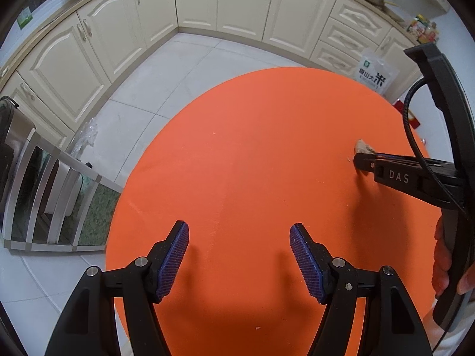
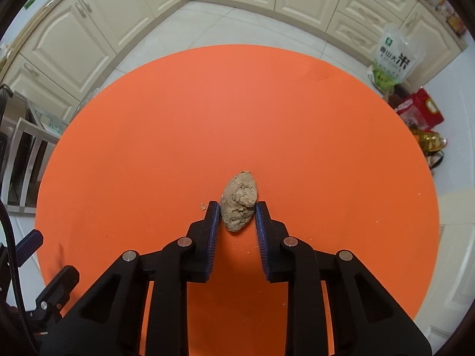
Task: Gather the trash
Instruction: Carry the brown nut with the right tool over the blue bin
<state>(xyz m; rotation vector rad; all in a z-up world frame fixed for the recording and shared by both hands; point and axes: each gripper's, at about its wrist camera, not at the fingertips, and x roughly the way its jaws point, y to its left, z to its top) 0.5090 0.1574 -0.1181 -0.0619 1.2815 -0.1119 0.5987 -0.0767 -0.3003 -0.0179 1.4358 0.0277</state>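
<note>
We work over a round, matte orange counter (image 2: pixel 148 136) standing on a pale tiled floor (image 1: pixel 166 68), with cream panelled kitchen cabinets (image 1: pixel 243 3) curving around the far side. Our right hand-held gripper (image 2: pixel 237 207) has its blue ribbed pads (image 2: pixel 214 228) pressed against both sides of a lumpy grey-brown crumpled wad of trash (image 2: pixel 239 201), which sits on the counter slightly right of centre; a small crumb (image 2: pixel 202 206) lies just beside the left pad. Our left hand-held gripper (image 1: pixel 239 249) hangs over the near edge with its jaws spread wide and nothing between them.

The right wrist view alone shows a red package (image 2: pixel 420 112) and a yellow bottle (image 2: pixel 430 142) on the floor near a white-and-green rice bag (image 2: pixel 392 59). The left wrist view alone shows a steel-framed glass-fronted unit (image 1: pixel 59 204) on the left and crinkled clear plastic (image 1: pixel 87 136) behind it.
</note>
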